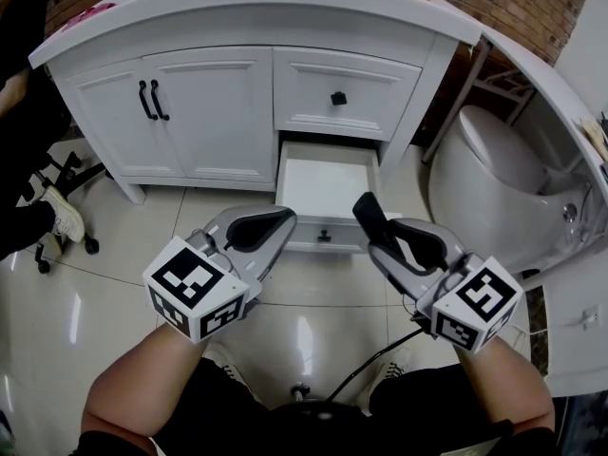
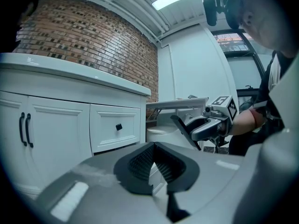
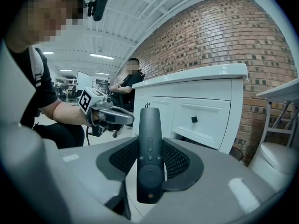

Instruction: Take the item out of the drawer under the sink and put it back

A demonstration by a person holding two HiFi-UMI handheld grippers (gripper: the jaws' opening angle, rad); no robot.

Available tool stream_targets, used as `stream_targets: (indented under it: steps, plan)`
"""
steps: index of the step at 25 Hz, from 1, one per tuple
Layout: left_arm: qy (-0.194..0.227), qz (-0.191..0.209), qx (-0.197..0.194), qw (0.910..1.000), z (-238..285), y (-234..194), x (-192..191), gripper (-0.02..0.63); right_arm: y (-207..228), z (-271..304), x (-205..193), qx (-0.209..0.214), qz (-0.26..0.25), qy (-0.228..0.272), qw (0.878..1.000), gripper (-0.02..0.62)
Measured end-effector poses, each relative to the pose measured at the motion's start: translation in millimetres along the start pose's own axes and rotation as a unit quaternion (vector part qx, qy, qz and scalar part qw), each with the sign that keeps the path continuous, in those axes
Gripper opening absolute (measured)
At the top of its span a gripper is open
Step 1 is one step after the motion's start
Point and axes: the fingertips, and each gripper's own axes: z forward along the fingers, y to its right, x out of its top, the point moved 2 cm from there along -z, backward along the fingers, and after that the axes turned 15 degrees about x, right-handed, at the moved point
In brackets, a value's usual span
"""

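Black, slim and stiff, the plastic remote control [image 3: 149, 148] is out of the drawer. It sits lengthwise between the fingers [image 3: 180, 160] of the right gripper [image 1: 397, 242]. They stand partly closed, their ribbed pads pressing on both long edges of the remote at about the level of its round dial. The far end juts past the fingertips, and the end with the red button points back toward the hand.

The low white wooden drawer [image 1: 325, 152] is pulled out of the white vanity cabinet [image 1: 209, 112], and nothing shows on its pale bottom. The remote hangs just in front of this drawer, over its front right corner. The left gripper [image 1: 261, 228] hangs in front of the drawer's left corner with its fingers brought together and nothing between them.

The remote looks light and rigid, so it needs little squeeze. Its casing looks smooth, though, and a long body held at one band could pivot or slide if tipped sharply. The present hold near mid-length, on the edges rather than on the button face, seems the right one. For the return, my guess is that carrying it level over the drawer's front wall and setting it down flat on the bottom would work best.
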Motion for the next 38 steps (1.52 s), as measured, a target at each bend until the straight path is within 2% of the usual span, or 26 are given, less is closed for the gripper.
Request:
stream_targets:
  steps: [9,16,26,32,38]
  plan:
    - [0.005,-0.007,-0.002,1.0000,-0.9,-0.4,2.6,0.006,3.8,8.1,-0.7,0.004,0.003,-0.005,1.000,0.167]
    - [0.002,-0.012,0.008,0.9999,2.9,-5.7,-1.2,0.006,25.6,6.3,11.9,-0.019,0.006,0.010,1.000,0.167]
    - [-0.004,-0.022,-0.002,0.9998,7.8,-2.6,-5.4,0.006,52.9,31.0,15.7,-0.002,-0.002,-0.034,0.999,0.167]
    - [-0.007,-0.024,-0.010,0.9996,13.1,-2.1,-6.9,0.006,89.7,51.5,23.1,0.003,-0.005,-0.039,0.999,0.167]
    - [-0.018,-0.031,-0.008,0.9993,22.0,-12.9,-15.8,0.006,132.0,82.1,4.1,-0.001,-0.011,-0.064,0.998,0.167]
